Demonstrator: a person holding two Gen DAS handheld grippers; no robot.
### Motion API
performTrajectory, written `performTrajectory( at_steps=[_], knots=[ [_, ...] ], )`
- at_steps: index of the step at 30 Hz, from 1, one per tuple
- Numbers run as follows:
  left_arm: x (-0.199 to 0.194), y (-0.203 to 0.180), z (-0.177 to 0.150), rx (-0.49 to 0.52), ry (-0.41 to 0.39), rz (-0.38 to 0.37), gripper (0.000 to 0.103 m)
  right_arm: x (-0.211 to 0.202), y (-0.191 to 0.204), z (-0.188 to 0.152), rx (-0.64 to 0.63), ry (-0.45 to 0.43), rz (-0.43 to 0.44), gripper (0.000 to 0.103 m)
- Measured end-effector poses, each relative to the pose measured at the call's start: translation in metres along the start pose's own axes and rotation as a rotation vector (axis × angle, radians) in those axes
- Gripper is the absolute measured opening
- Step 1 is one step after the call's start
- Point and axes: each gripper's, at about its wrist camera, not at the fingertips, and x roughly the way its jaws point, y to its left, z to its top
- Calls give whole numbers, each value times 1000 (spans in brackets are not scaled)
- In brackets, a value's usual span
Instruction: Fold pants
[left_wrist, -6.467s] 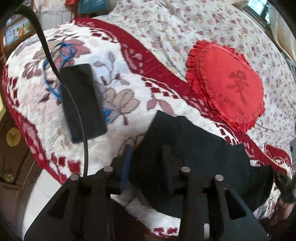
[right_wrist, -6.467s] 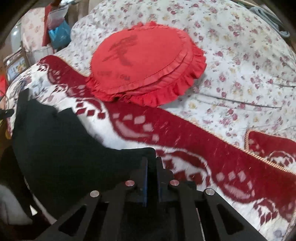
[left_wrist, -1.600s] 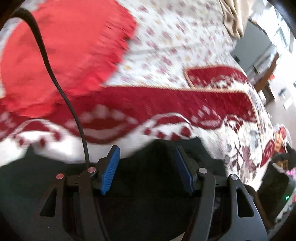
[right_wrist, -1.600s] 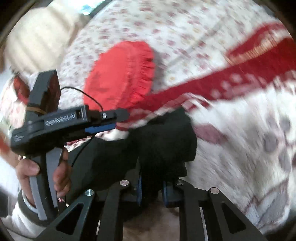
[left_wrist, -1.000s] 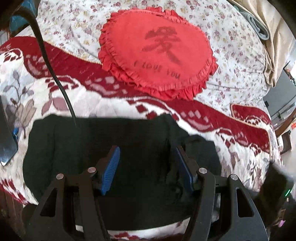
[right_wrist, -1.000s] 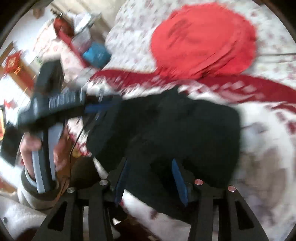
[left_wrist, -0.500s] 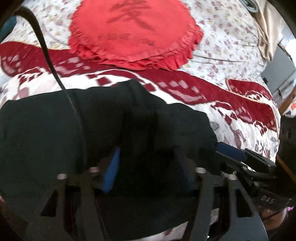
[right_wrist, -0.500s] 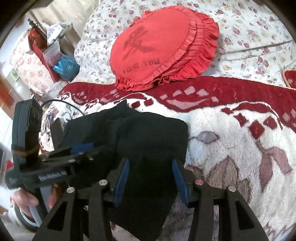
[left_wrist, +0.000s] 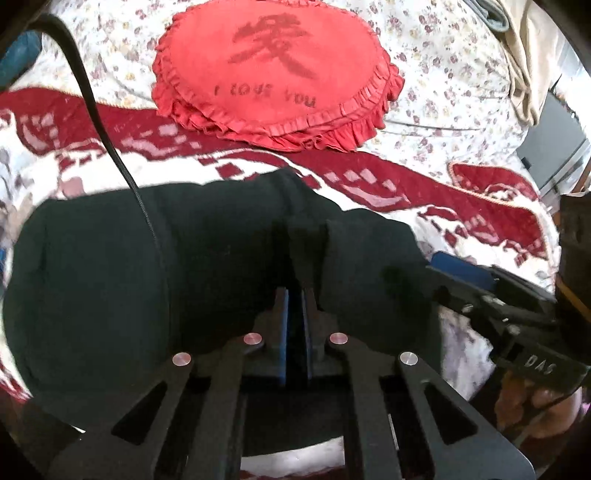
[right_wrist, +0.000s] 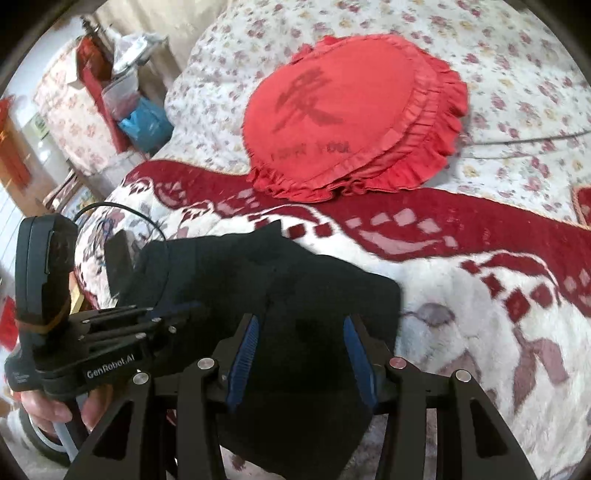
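The black pants were seen lying bunched and partly folded on a red-and-white patterned blanket, spread wide to both sides of the left claw. A raised ridge of the dark cloth was pinched between that claw's blue pads, which were drawn close together on it. In the right wrist view, the same pants were found under and ahead of the right claw, whose blue pads stood apart above the fabric without pressing it. A folded edge was seen just right of that claw, and a pointed corner hung below it.
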Motion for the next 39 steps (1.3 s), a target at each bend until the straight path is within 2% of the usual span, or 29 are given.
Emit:
performTrajectory(
  at_steps=[2, 4, 6, 8, 11, 14, 15, 16, 17, 19, 24, 28, 31, 33, 35, 37, 39],
  knots=[
    [1, 0, -2, -1, 10, -6, 13, 3, 3, 0, -8, 11, 6, 47],
    [4, -3, -4, 6, 25, 3, 44, 3, -1, -1, 3, 10, -6, 48],
    [4, -4, -6, 2, 32, -7, 58, 3, -9, -2, 34, 15, -19, 48],
    [6, -3, -6, -9, 33, -14, 61, 1, -16, -3, 57, 12, -23, 49],
    [22, -4, -5, -18, 65, 13, 61, -2, -26, -4, 87, 10, -24, 49],
    [30, -13, -2, 0, 38, 39, 61, -5, -29, -4, 92, 5, -26, 49],
    [29, -16, -2, 5, 30, 26, 53, -6, -29, -4, 95, 2, -26, 49],
    [28, -18, -1, 8, 24, 9, 26, -7, -30, -4, 97, 0, -27, 49],
    [28, -22, -1, 23, 29, 6, 18, -8, -30, -3, 97, -2, -28, 49],
    [24, -23, -2, 37, 23, -8, 14, -10, -27, -2, 92, -9, -25, 49],
    [-4, -16, -5, 38, -4, -57, 13, -12, -7, 5, 39, -26, 18, 49],
    [1, 2, -4, 1, 4, 16, 13, 10, 10, 10, -13, 2, 1, 49],
    [10, 10, -4, -31, 26, 17, 14, 40, 13, 11, -36, 56, -45, 49],
    [10, 10, -4, -30, 22, 28, 17, 57, 14, 10, -57, 97, -83, 49],
    [5, 12, -6, -29, 15, 36, 20, 54, 16, 11, -61, 89, -86, 49],
    [-2, 16, -7, -33, 2, 55, 28, 45, 17, 13, -58, 76, -73, 49],
    [-12, 22, -9, -42, -18, 90, 31, 38, 19, 14, -57, 66, -74, 49]
  ],
)
